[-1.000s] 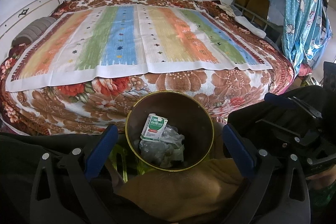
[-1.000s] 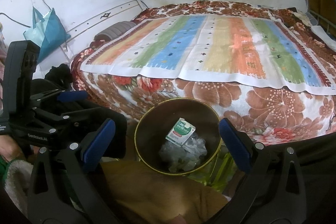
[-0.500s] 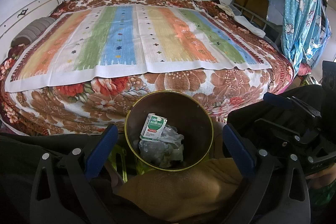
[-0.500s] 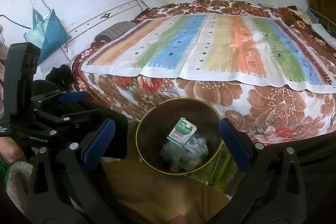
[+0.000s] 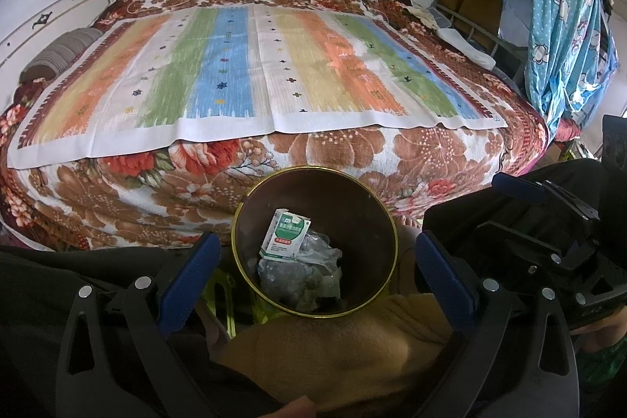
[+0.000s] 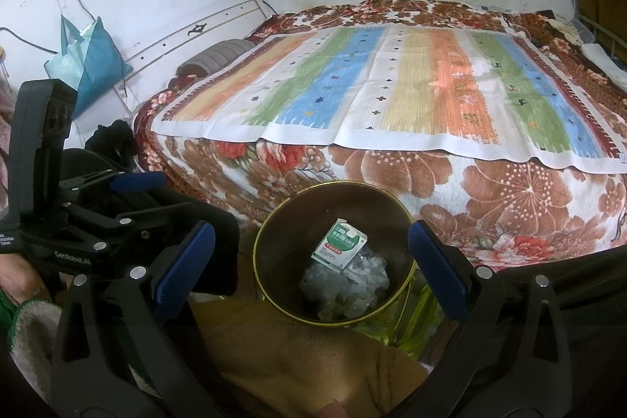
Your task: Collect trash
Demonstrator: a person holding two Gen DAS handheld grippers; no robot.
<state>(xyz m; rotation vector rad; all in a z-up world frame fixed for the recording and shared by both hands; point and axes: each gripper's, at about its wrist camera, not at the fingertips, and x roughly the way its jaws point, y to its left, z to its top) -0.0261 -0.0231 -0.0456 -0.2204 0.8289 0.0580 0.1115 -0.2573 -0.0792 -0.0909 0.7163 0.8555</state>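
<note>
A round bin with a gold rim [image 5: 239, 253] [image 6: 260, 285] stands on the floor at the foot of the bed. Inside lie a green and white carton [image 5: 285, 234] [image 6: 339, 245] and crumpled clear plastic [image 5: 301, 275] [image 6: 345, 285]. My left gripper [image 5: 313, 263] hangs above the bin, open, nothing between its blue pads. My right gripper [image 6: 311, 267] is open too and holds nothing. Each gripper shows in the other's view: the right one [image 5: 548, 222] at the right edge, the left one [image 6: 86, 218] at the left.
A bed with a floral blanket [image 5: 117, 190] and a striped cloth [image 5: 243, 65] fills the room ahead. Blue fabric [image 5: 564, 10] hangs at the right. A blue bag [image 6: 88, 59] hangs on the left wall. A tan garment [image 5: 333, 343] lies below the bin.
Both views have drifted very slightly. The bin, its contents and both open grippers stay as they were.
</note>
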